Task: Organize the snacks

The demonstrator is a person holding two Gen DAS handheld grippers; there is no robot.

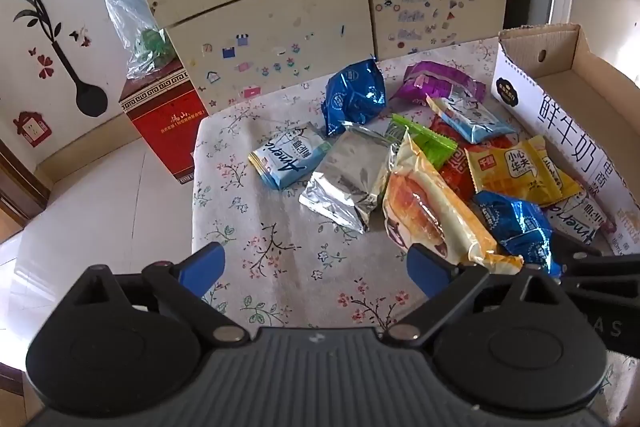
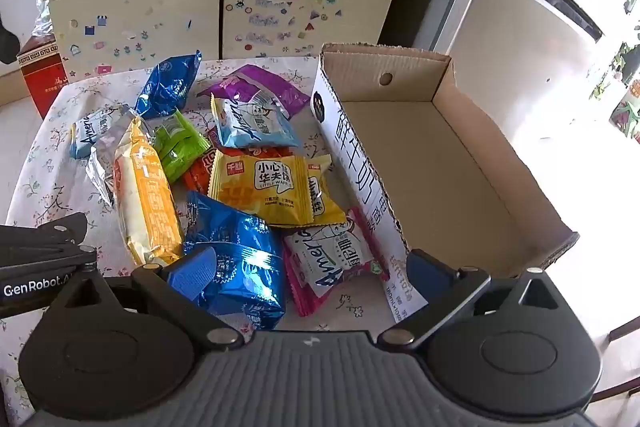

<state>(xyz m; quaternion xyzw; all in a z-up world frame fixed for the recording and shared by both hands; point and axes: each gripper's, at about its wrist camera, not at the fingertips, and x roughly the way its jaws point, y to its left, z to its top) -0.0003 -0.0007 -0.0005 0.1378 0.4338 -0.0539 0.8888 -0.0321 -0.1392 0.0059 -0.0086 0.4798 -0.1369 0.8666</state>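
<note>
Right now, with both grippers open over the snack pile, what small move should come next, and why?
Probably lower the right gripper onto the near blue foil packet and close. That packet lies partly between its open fingers, nothing is held, and the cardboard box beside it holds no snacks.

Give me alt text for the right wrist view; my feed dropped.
The open right claw hovers over a pile of snack packets on a floral tablecloth, a blue foil packet nearest its left finger. An empty cardboard box sits to the pile's right. A stickered cabinet stands behind the table.
</note>
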